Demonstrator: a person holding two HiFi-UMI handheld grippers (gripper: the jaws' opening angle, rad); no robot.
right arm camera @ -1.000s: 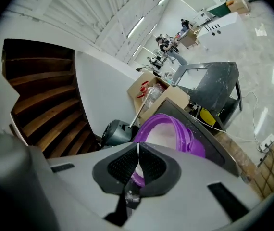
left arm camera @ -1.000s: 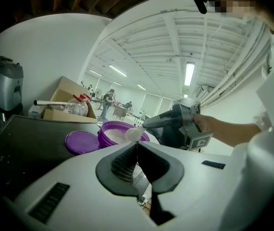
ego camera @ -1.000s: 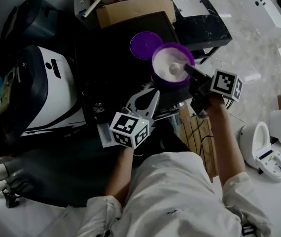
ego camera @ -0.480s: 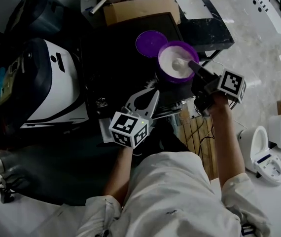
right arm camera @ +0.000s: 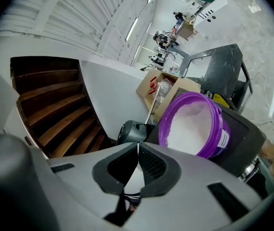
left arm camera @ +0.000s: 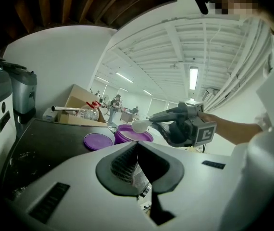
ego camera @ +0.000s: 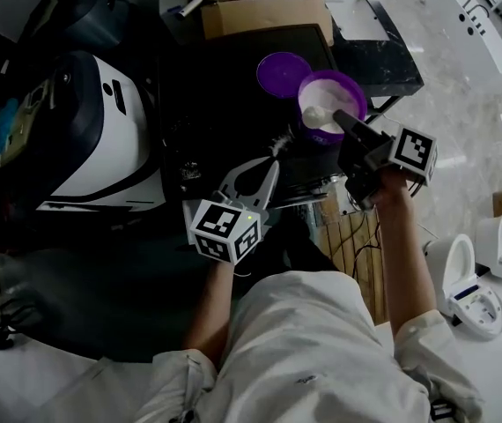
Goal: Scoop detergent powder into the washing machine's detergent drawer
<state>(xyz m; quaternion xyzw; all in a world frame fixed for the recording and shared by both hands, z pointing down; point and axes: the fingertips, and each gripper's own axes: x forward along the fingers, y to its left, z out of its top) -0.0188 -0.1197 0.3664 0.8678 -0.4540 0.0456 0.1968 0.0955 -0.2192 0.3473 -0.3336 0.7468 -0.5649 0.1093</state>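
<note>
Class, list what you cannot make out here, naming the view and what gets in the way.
- Detergent drawer: no view shows it; the head view is dark around the left gripper.
- Scoop load: left gripper view sees the bowl side-on; head view too small.
- Scoop bowl: right gripper view, hidden behind the right gripper and its shut jaws.
- Tub label print: right gripper view, too small.

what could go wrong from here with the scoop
1. The scoop sits over the purple tub, near its rim; tilting it on the way out could spill powder onto the black top.
2. The right gripper pinches only its handle, so the scoop might twist in the jaws.
</note>
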